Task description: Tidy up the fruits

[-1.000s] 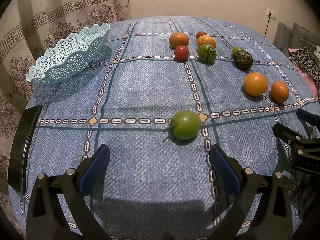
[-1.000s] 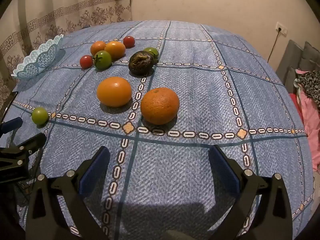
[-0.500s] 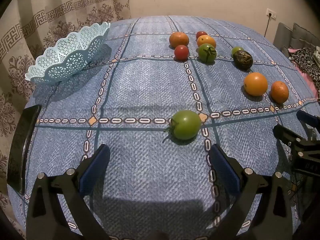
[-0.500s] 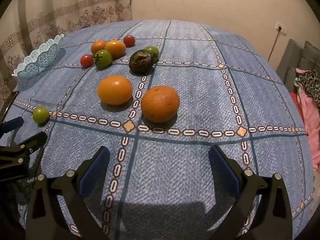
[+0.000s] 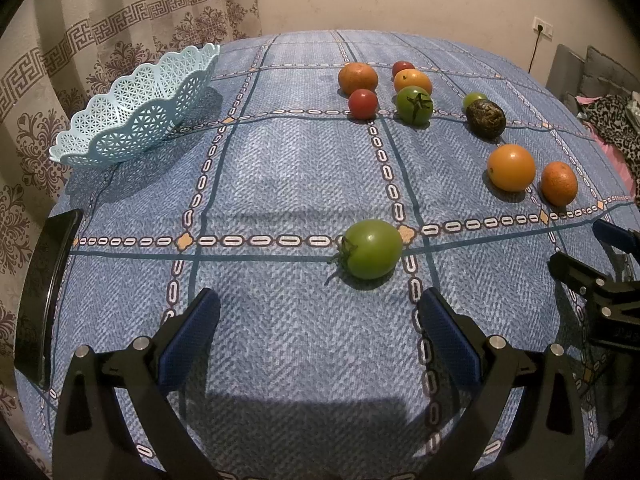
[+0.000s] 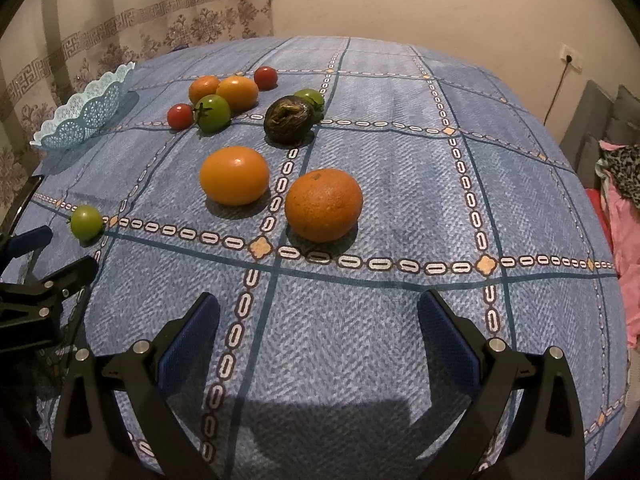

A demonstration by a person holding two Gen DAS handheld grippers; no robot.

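Observation:
A green tomato (image 5: 373,249) lies on the blue tablecloth just ahead of my left gripper (image 5: 320,312), which is open and empty. The pale blue lattice basket (image 5: 136,108) sits empty at the far left. An orange (image 6: 323,205) and a smooth orange fruit (image 6: 234,175) rest ahead of my right gripper (image 6: 319,312), also open and empty. Behind them is a dark wrinkled fruit (image 6: 289,119). Farther back is a cluster: a red tomato (image 5: 363,104), a green tomato (image 5: 415,104), orange fruits (image 5: 357,77) and another red tomato (image 5: 403,68).
A black phone (image 5: 44,292) lies at the table's left edge. A patterned curtain (image 5: 100,28) hangs behind the basket. Cushions and clothes (image 6: 620,176) sit off the right side. A wall socket (image 6: 570,57) with a cable is on the far wall.
Both views have shifted slightly; the fruits and basket stay where they were. Both grippers remain open.

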